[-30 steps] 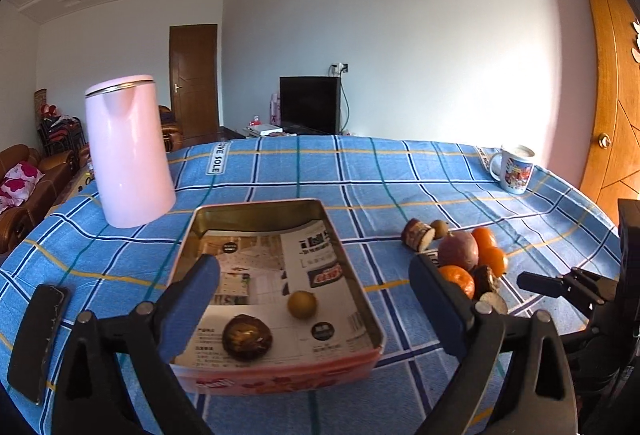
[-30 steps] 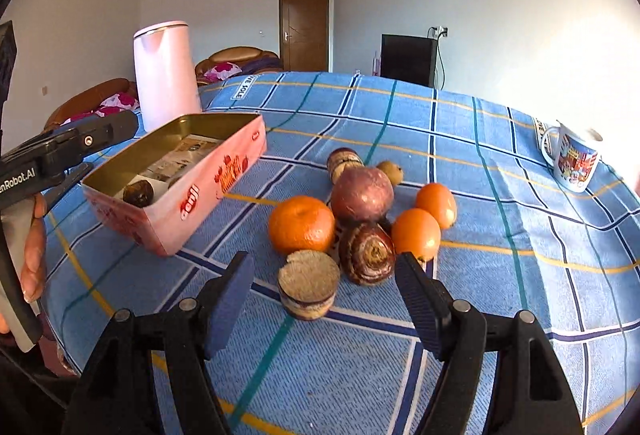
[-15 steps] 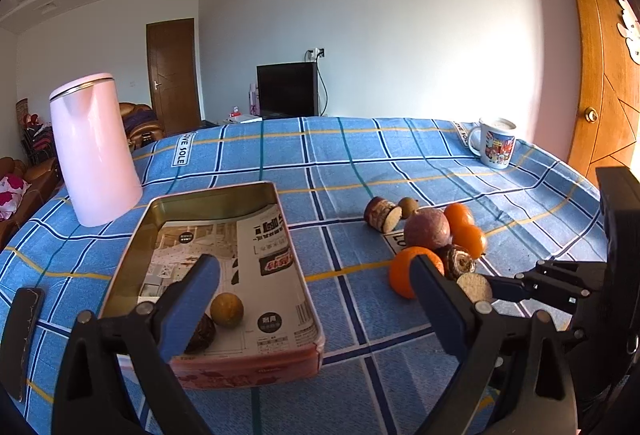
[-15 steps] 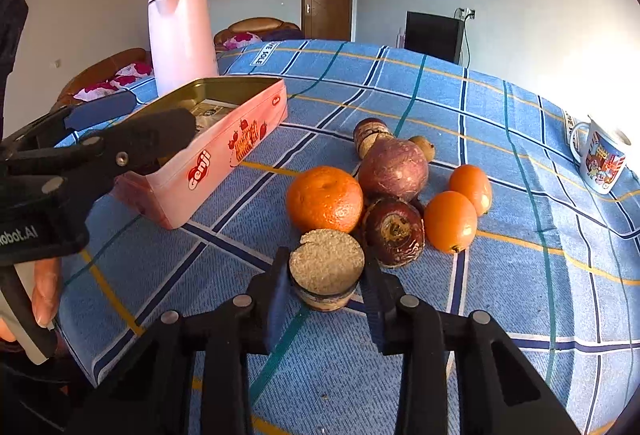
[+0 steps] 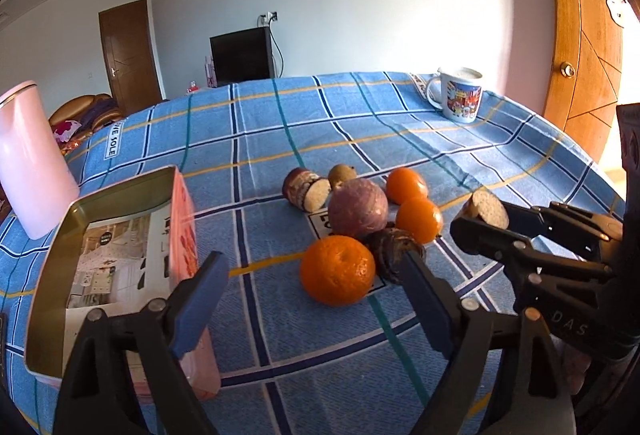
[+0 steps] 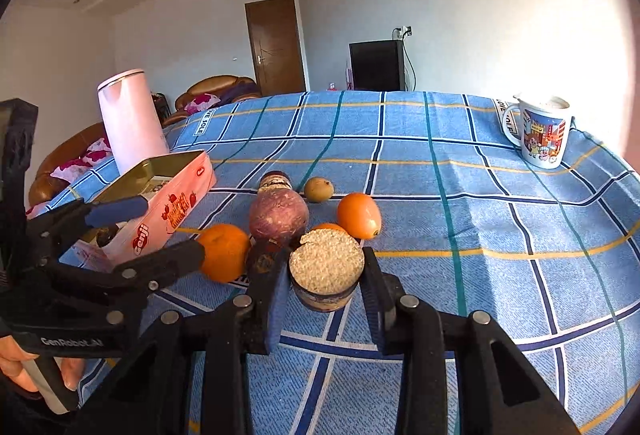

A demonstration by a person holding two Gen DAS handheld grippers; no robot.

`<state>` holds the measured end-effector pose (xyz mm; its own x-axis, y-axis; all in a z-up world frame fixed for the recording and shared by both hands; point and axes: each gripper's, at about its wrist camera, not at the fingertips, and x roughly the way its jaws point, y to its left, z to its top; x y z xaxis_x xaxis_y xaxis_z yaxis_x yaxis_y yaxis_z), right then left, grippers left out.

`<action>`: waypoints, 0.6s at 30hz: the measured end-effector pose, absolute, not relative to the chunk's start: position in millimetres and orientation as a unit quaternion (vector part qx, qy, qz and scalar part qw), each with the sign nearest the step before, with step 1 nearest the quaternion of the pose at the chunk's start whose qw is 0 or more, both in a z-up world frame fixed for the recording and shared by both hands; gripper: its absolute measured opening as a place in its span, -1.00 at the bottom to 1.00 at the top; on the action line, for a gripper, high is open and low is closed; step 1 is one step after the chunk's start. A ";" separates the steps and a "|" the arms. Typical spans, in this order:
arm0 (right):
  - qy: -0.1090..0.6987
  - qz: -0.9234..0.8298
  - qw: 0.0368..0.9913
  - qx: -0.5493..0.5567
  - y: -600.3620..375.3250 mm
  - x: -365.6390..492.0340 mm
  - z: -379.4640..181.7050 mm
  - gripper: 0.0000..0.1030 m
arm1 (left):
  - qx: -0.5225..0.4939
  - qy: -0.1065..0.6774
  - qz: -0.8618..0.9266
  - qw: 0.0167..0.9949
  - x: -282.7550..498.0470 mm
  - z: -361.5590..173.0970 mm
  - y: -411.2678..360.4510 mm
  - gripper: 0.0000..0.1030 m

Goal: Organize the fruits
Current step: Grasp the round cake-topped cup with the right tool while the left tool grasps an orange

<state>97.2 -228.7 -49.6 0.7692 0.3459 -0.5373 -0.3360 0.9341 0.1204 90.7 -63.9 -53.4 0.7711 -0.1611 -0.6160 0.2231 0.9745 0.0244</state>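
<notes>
My right gripper (image 6: pixel 326 285) is shut on a cut fruit half (image 6: pixel 326 269) with a pale grainy face, held just above the cloth; it also shows in the left wrist view (image 5: pixel 486 209). A pile of fruit lies beyond it: a large orange (image 5: pixel 338 271), a purple round fruit (image 5: pixel 358 207), two small oranges (image 5: pixel 418 219), a dark wrinkled fruit (image 5: pixel 394 249), another cut half (image 5: pixel 306 189) and a small brown fruit (image 5: pixel 342 173). My left gripper (image 5: pixel 316 299) is open and empty, just in front of the large orange. The pink tin (image 5: pixel 182 203) stands to the left.
A pink kettle (image 6: pixel 132 121) stands behind the tin at the table's left. A printed mug (image 6: pixel 542 133) stands at the far right. The round table has a blue checked cloth (image 6: pixel 440 155). A dark fruit (image 6: pixel 106 235) lies inside the tin.
My right gripper closed on the cut fruit half and lifted it off the cloth. My left gripper swung right from over the tin to face the fruit pile.
</notes>
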 end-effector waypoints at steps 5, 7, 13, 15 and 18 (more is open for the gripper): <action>0.293 0.198 0.935 0.022 -231.5 99.1 -48.5 -0.31 | 0.057 0.358 -0.110 0.925 104.8 -63.6 -72.4 0.44; 0.291 0.200 0.935 0.021 -230.0 98.2 -48.4 -0.31 | 0.061 0.374 -0.112 0.919 109.0 -67.8 -74.9 0.44; 0.290 0.201 0.935 0.021 -230.5 97.7 -49.5 -0.31 | 0.066 0.399 -0.124 0.906 115.3 -74.6 -81.9 -0.04; 0.289 0.199 0.936 0.020 -230.0 97.7 -49.6 -0.31 | 0.056 0.406 -0.128 0.903 116.2 -77.2 -79.6 -0.03; 0.286 0.198 0.937 0.019 -230.0 96.9 -49.6 -0.31 | 0.043 0.401 -0.134 0.905 112.3 -77.3 -76.3 -0.04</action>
<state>96.9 -230.0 -49.6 0.7582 0.3817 -0.5286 -0.3597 0.9211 0.1492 112.3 -76.3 -77.3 0.6422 -0.2075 -0.7379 0.2760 0.9607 -0.0299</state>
